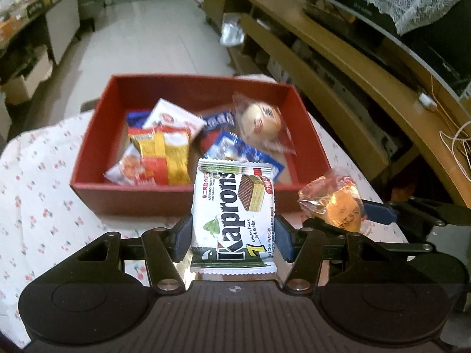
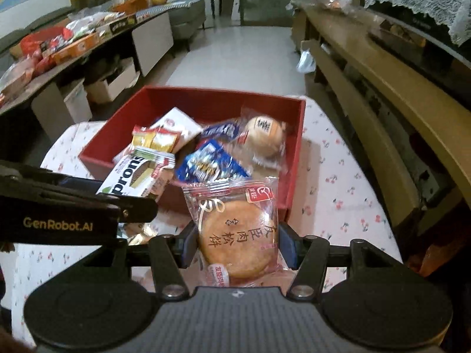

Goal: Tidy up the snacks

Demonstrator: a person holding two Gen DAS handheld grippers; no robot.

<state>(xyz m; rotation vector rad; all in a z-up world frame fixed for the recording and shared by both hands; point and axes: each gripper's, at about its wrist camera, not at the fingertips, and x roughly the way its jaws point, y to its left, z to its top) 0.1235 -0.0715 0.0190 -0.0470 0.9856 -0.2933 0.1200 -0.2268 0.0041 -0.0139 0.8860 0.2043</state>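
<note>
Covering table, cherry-print cloth (image 1: 38, 206); tiled floor (image 1: 153, 35)

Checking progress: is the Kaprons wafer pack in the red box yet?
Not yet. The Kaprons wafer pack is clamped in the left gripper, in front of the red box's near wall.

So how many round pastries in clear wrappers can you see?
2: one pastry gripped in the right gripper, one bun in the red box. Others may be hidden.
</note>
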